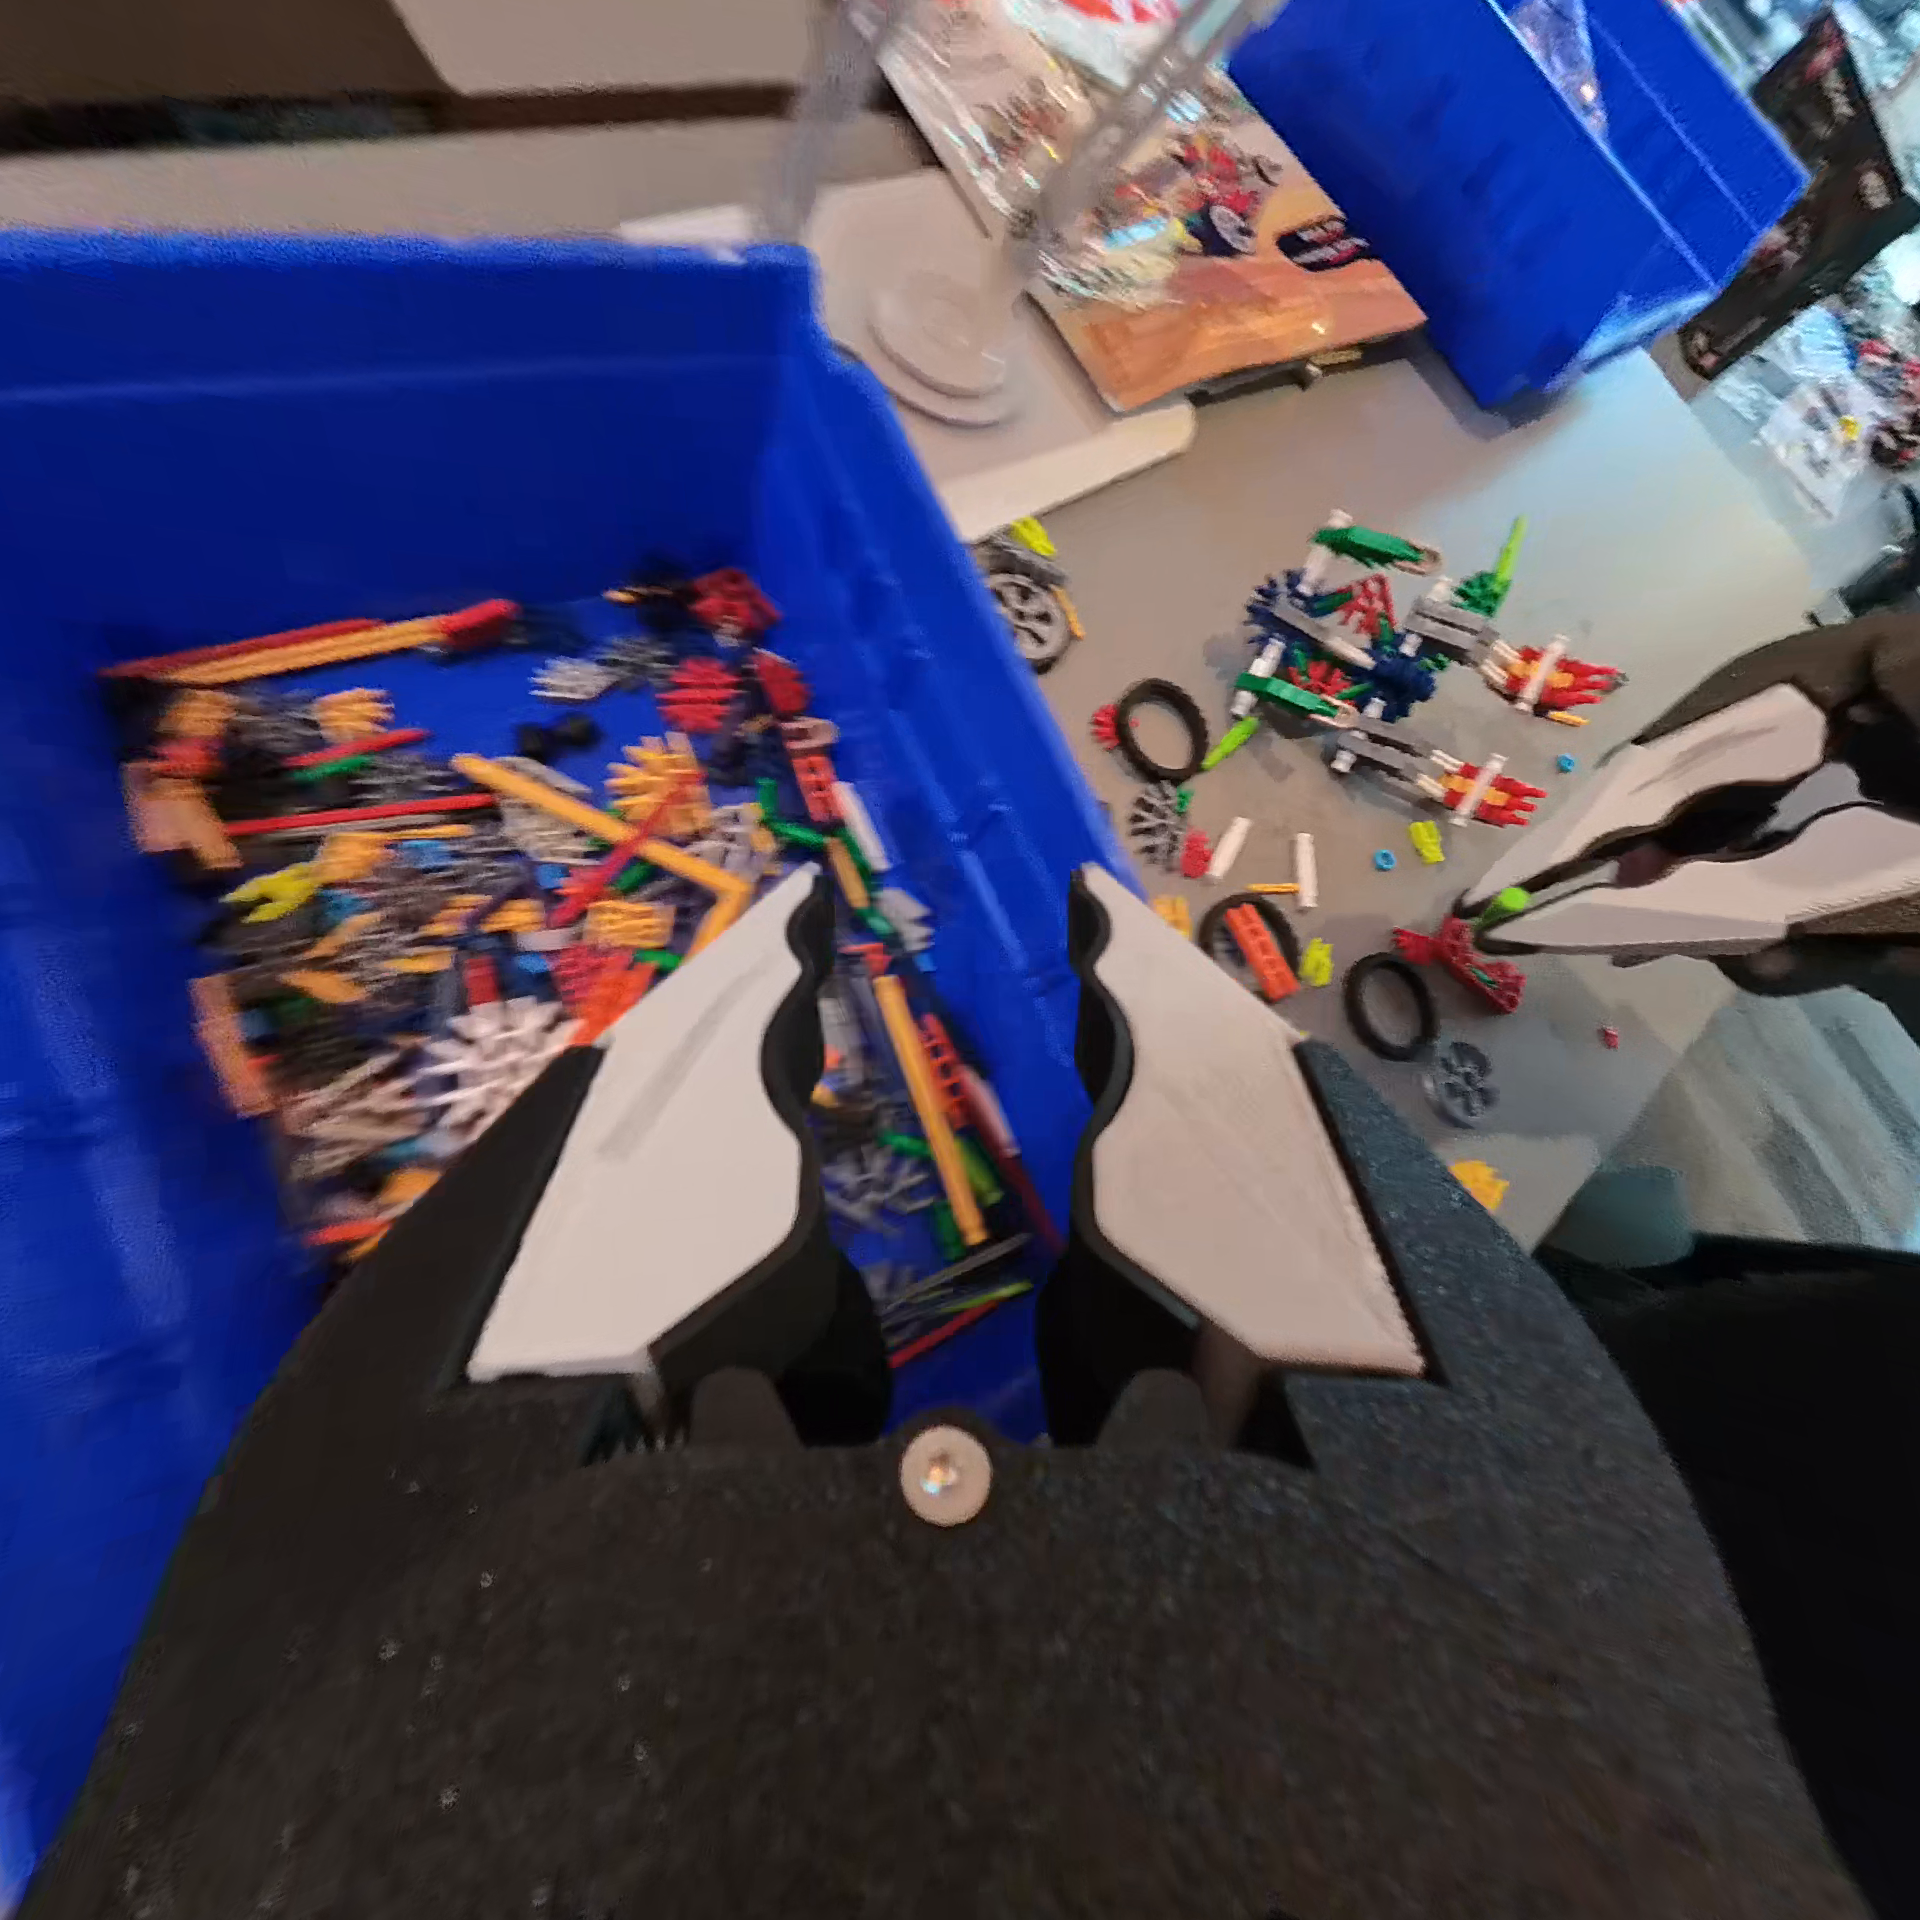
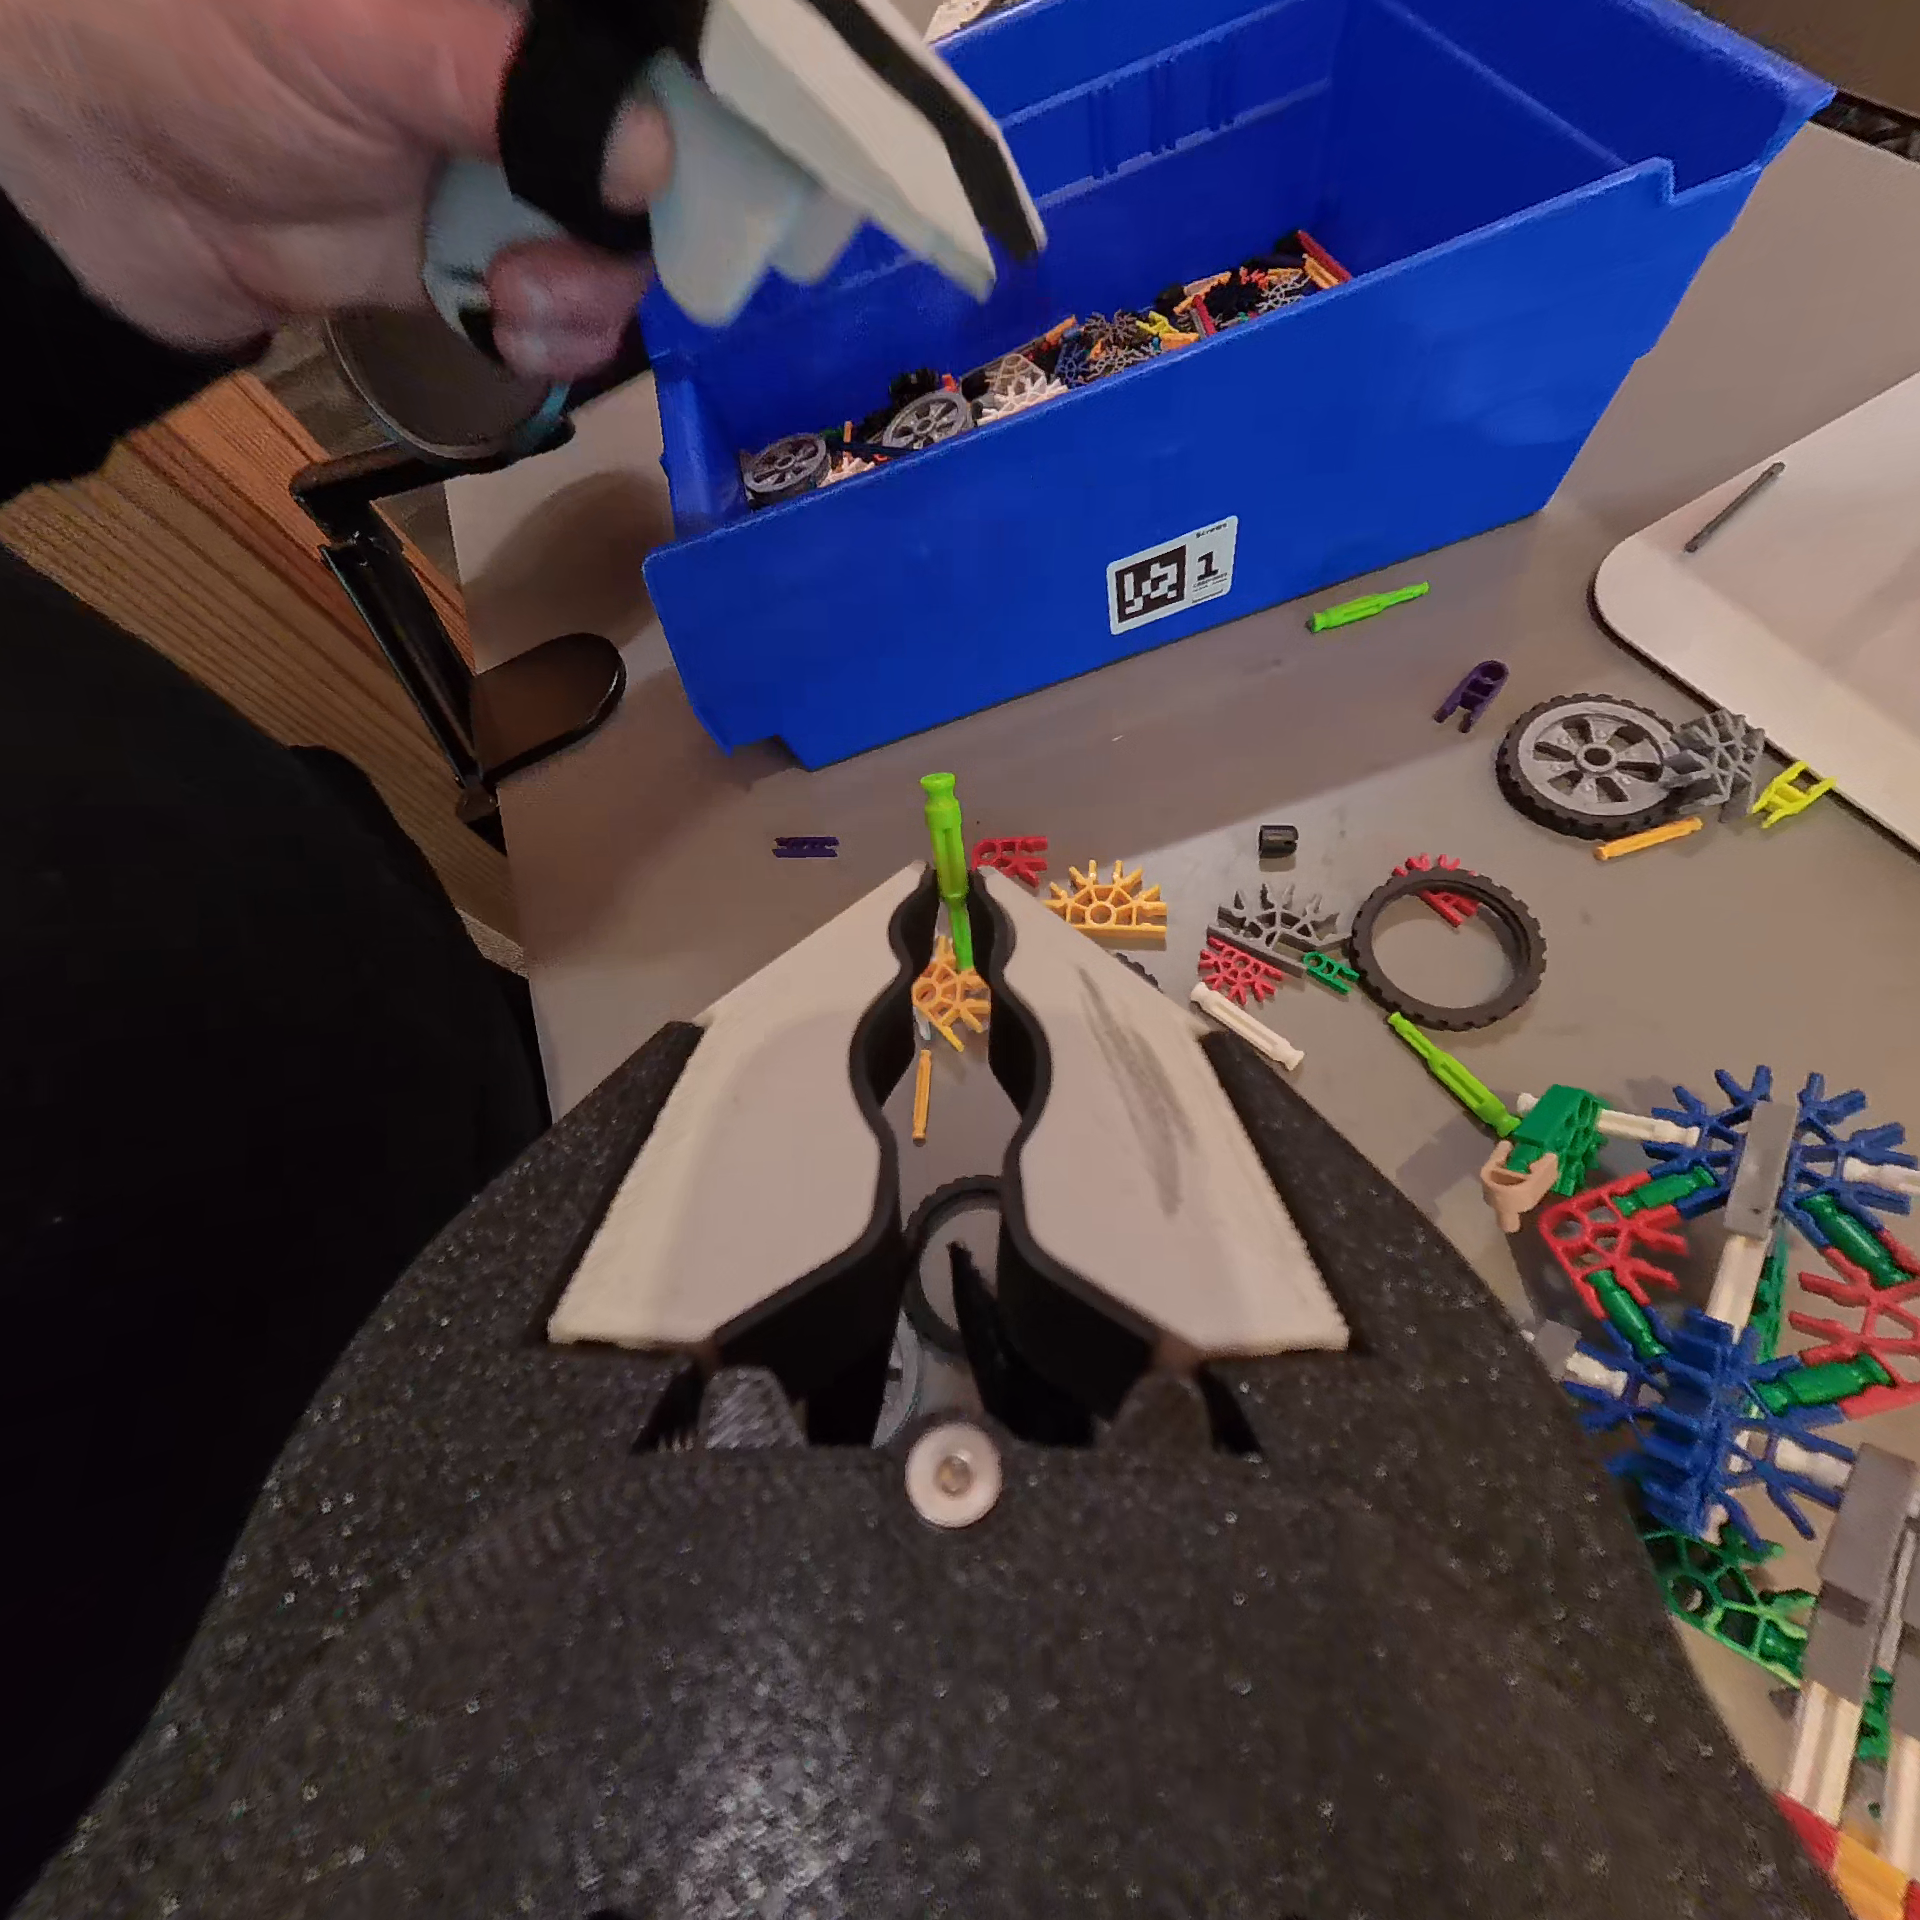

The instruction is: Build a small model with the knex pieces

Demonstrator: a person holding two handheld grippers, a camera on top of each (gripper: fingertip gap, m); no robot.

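My left gripper (image 1: 945, 894) hangs over the blue bin (image 1: 416, 416) of mixed construction-toy pieces (image 1: 540, 914), jaws apart and empty. My right gripper (image 2: 954, 878) has its jaws clamped on a lime-green rod (image 2: 943, 842), just above the grey bench (image 2: 1195, 727), near a yellow connector (image 2: 1107, 902) and a black tyre ring (image 2: 1449, 948)

Bin (image 2: 1195, 436) blue, white sticker (image 2: 1171, 574) with black square pattern. Rod (image 2: 948, 844) in right gripper (image 2: 951, 883) bright green. Gripper fingers (image 2: 790, 1143) off-white, black inside. Tire ring (image 2: 1449, 948) black. Table (image 2: 1195, 769) grey. Built model (image 1: 1392, 665) blue, red, green, white, grey.
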